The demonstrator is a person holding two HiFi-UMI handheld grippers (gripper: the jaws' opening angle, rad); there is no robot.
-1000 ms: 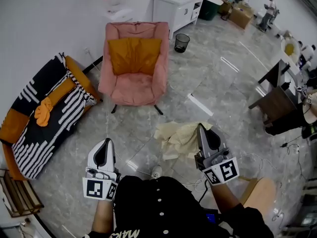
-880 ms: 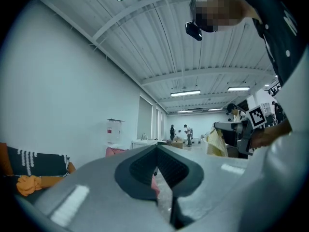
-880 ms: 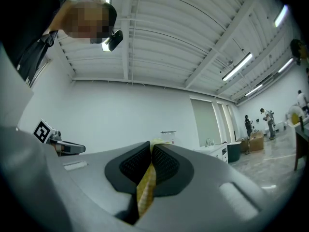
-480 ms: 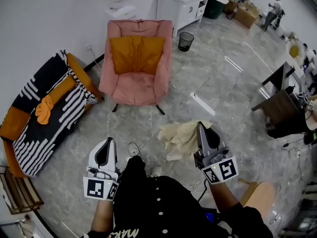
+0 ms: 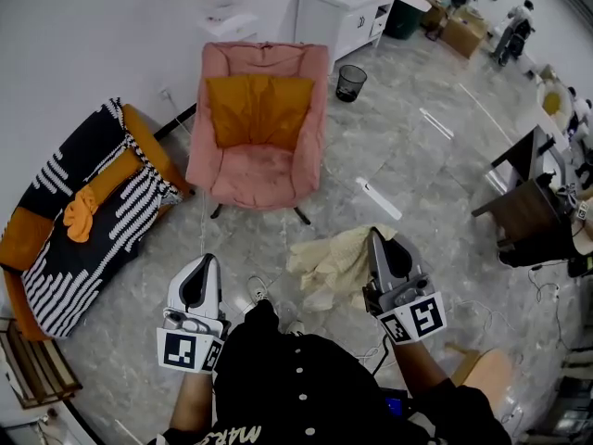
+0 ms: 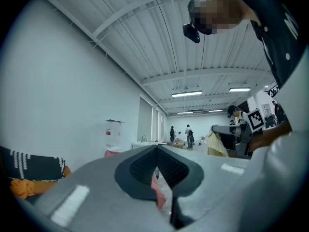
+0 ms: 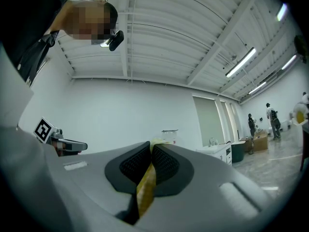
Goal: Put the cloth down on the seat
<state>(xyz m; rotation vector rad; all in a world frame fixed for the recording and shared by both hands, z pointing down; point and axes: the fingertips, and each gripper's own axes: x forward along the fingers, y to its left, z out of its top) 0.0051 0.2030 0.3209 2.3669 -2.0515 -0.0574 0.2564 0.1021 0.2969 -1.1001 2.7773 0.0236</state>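
We hold a pair of tongs in each hand, both pointing roughly level over a grey marble floor (image 5: 408,146). The right tongs (image 5: 375,236) are clamped tight on a pale yellow cloth (image 5: 332,262), which hangs bunched from their tips and spreads to their left. The left tongs (image 5: 205,261) are closed with nothing gripped between them. Ahead of both tongs, well apart from them and from the cloth, stands a pink armchair (image 5: 255,176) with an orange cushion (image 5: 257,108) against its back. A black-and-white striped couch (image 5: 88,225) sits off to the left of the left tongs.
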